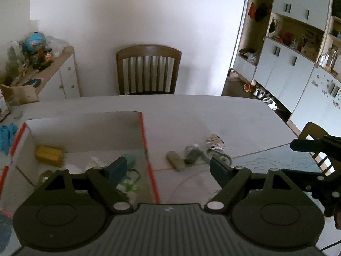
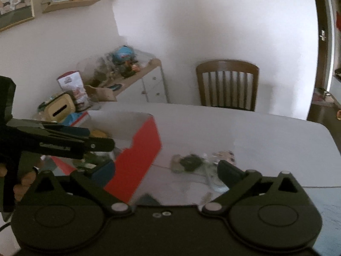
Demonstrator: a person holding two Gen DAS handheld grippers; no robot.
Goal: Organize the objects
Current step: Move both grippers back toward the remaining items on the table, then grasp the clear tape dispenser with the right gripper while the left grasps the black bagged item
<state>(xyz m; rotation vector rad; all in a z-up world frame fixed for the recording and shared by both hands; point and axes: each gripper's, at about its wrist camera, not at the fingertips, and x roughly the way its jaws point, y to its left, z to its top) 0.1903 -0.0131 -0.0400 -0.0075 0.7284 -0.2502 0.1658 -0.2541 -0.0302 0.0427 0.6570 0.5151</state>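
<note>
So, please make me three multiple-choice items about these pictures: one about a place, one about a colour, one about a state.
1. Where is the yellow block?
A. inside the box
B. on the chair
C. on the table beside the box

2. What colour are the edges of the box?
A. green
B. red
C. black

3. How does the left gripper stand?
A. shut on a cloth
B. shut on nothing
C. open, holding nothing

Answers:
1 A: the left wrist view shows the block lying on the box floor, near its far left corner.
2 B: the rim strips are red, and the right wrist view shows a red outer wall.
3 C: its two fingers stand wide apart, with only the table and box visible between them.
</note>
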